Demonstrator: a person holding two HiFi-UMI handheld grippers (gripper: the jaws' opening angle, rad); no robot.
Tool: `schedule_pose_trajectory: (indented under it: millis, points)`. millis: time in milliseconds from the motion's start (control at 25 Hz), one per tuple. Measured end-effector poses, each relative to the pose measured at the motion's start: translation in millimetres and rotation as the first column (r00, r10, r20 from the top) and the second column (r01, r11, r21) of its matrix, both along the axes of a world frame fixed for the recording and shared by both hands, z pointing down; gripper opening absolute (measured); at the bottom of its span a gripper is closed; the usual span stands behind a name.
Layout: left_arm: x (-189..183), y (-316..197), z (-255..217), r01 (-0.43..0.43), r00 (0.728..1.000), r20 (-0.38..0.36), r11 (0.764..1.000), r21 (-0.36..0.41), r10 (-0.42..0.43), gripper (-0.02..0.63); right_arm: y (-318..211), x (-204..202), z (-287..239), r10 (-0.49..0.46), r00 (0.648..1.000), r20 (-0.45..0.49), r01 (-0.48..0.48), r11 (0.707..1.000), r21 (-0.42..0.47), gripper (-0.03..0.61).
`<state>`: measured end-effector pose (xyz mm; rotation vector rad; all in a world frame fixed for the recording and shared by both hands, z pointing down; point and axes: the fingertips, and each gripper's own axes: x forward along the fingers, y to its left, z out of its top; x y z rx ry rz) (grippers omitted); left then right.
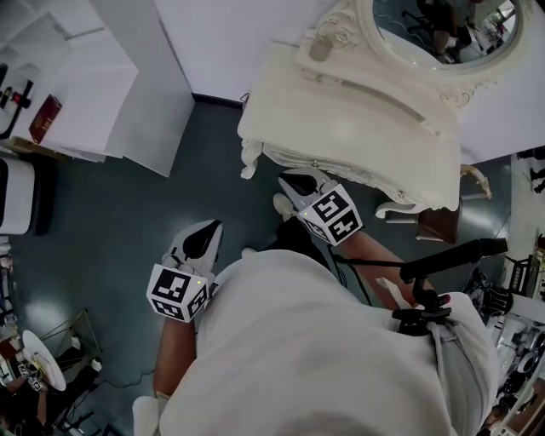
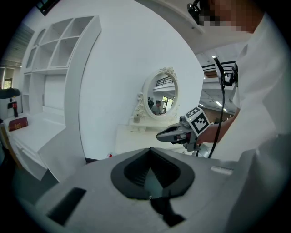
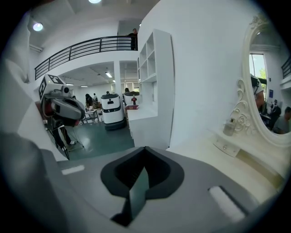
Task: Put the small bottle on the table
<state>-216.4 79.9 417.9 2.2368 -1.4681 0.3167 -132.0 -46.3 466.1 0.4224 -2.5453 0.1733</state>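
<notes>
Cream-white carved dressing table [image 1: 358, 136] with an oval mirror [image 1: 443, 25] in a scrolled frame stands at the far right of the scene, on a dark grey-green floor [image 1: 128, 213]. The small pale bottle [image 1: 321, 48] stands upright on the table's raised back ledge, just beside the left foot of the mirror frame. It is well apart from both grippers, and neither touches it.

The left white hand-held gripper with black jaw pads [image 1: 204, 240] is held low at the near left, over the floor, with its marker cube toward the person in white clothes [image 1: 324, 341]. In the left gripper view its jaws are pressed together with nothing between them.

The right white hand-held gripper with black jaw pads [image 1: 298, 183] is held farther off, near the front edge of the dressing table and to the right of the left one. Its jaws are fully closed too, and it holds nothing.

At the far left stands a white open shelving unit [image 1: 77, 77], and a dark red box [image 1: 44, 117] lies on its counter.
</notes>
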Motion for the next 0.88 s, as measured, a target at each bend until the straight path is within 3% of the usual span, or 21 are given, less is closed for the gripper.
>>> schedule_pose_trajectory:
  millis: [880]
  points:
    - [-14,70,14,0.069,0.997,-0.025,0.998,-0.011,-0.069,0.002,93,-37,-14,-0.166,0.986,0.003,0.166,0.986,0.032,0.000]
